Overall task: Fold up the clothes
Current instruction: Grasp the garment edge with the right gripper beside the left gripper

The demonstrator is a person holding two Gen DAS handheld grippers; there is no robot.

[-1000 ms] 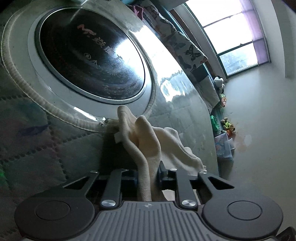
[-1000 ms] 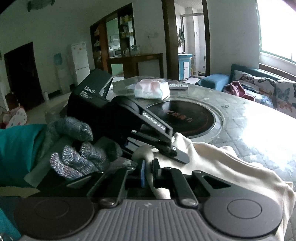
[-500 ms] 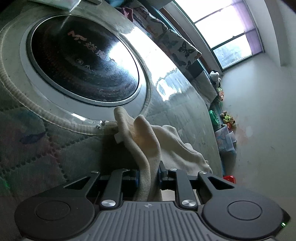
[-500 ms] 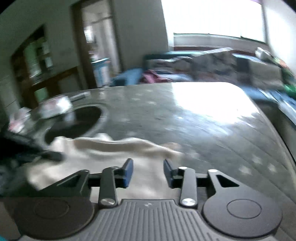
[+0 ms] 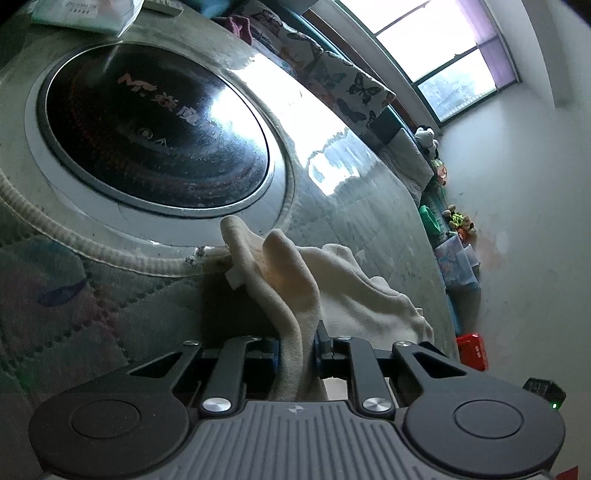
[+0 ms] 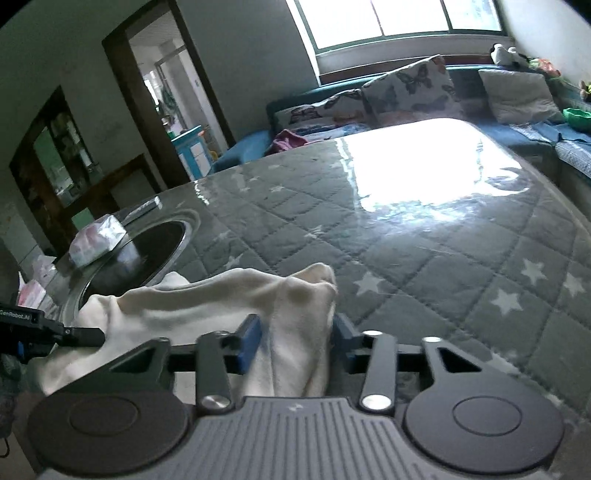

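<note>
On the quilted table (image 6: 424,258) lies a cream garment (image 6: 192,302), one bunched edge pinched tight in the left gripper (image 5: 297,347), while the right gripper (image 6: 295,341) is closing around another fold, its pads seemingly not yet pressing.

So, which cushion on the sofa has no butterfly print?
The plain pale cushion furthest right; the cushions left of it carry butterflies.

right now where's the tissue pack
In the right wrist view the tissue pack sits at the left, on the far rim of the round black cooktop, beyond the cream garment. In the left wrist view it lies top left.
</note>
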